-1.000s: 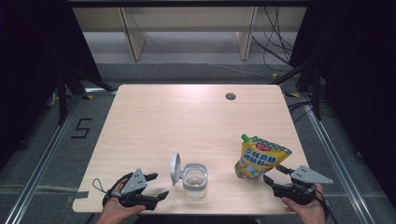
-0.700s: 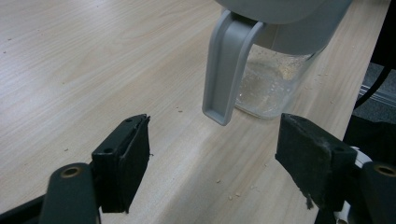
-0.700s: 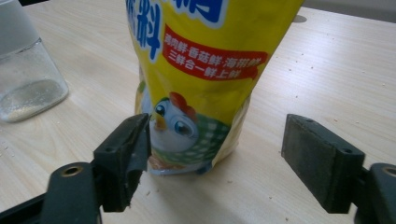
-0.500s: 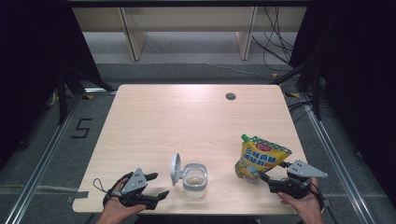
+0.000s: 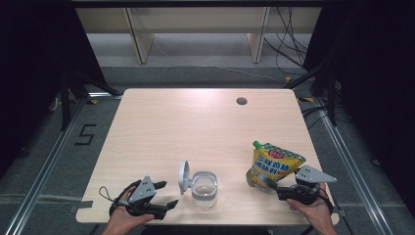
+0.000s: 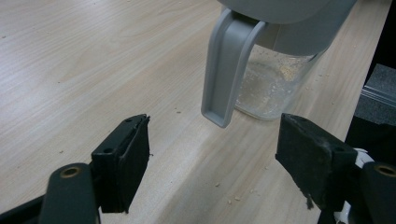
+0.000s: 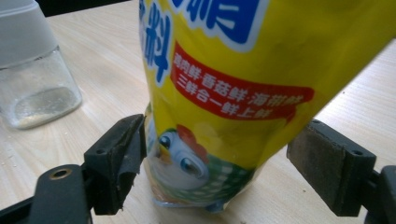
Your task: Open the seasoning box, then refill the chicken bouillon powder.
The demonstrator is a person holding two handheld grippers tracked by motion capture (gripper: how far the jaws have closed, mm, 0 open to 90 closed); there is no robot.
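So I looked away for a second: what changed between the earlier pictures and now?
The right gripper has just been opening its jaws; they stand apart around the pouch, which stands upright. The hand shifted slightly. The left gripper, open by the jar, the open lid and the pouch kept their places.

The pouch (image 7: 243, 107) is the only thing with proper print on it. In the right gripper view there's a red band with white Chinese characters that looks like 鸡肉鲜·香菇鲜·海鲜鲜 over 三鲜合一鲜上鲜, though a couple of those characters are fuzzy. Above it sit big white-and-blue characters, cut off, one looks like 料. Below is a cartoon chicken. From the high view, a "5" (image 5: 86, 133) is marked on the floor left of the counter.
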